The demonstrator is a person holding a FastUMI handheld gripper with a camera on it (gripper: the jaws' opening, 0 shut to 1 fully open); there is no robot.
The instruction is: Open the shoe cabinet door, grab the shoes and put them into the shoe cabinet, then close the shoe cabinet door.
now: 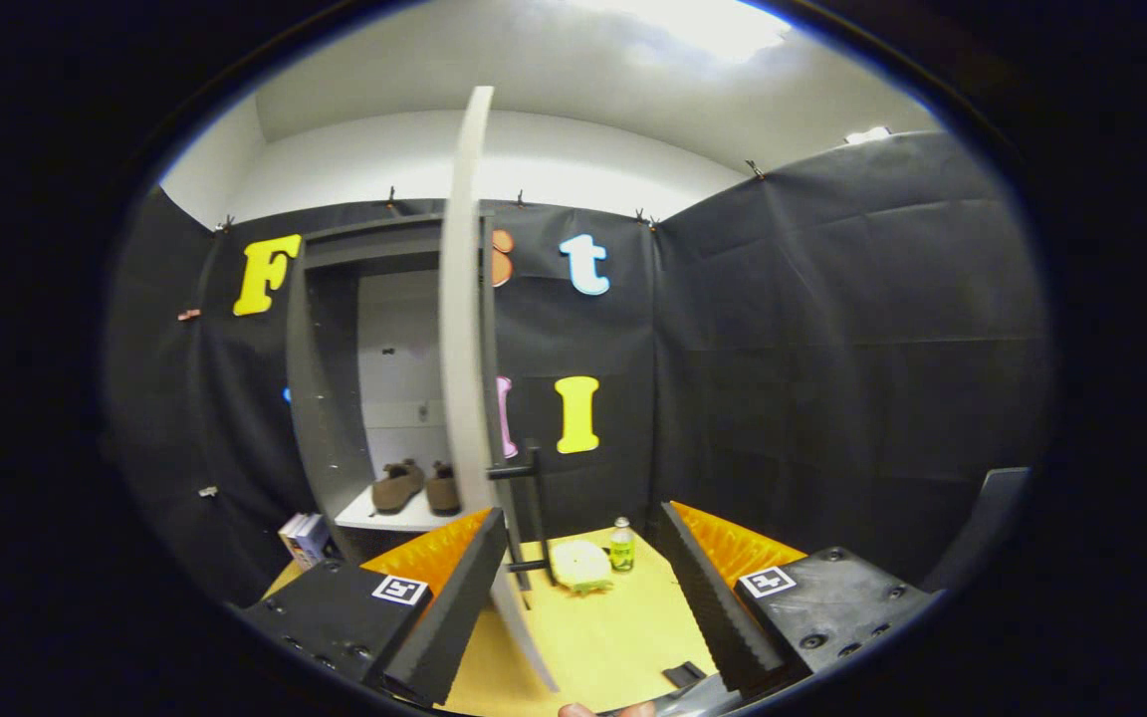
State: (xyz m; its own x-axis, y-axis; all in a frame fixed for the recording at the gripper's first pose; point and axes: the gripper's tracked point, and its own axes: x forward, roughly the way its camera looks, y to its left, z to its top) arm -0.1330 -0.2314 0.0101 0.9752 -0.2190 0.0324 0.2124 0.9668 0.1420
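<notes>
My gripper (581,597) hangs wide open at the frame's bottom, holding nothing. The cabinet door (464,339) stands open, edge-on at centre (handle (532,498) rightward). The shoes (416,486) sit on the shelf (389,516) inside the shoe cabinet (320,398), left of centre.

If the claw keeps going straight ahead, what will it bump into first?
Probably the cabinet door: its open edge, with the handle, stands between the open claw's fingers. Depth is hard to judge.
</notes>
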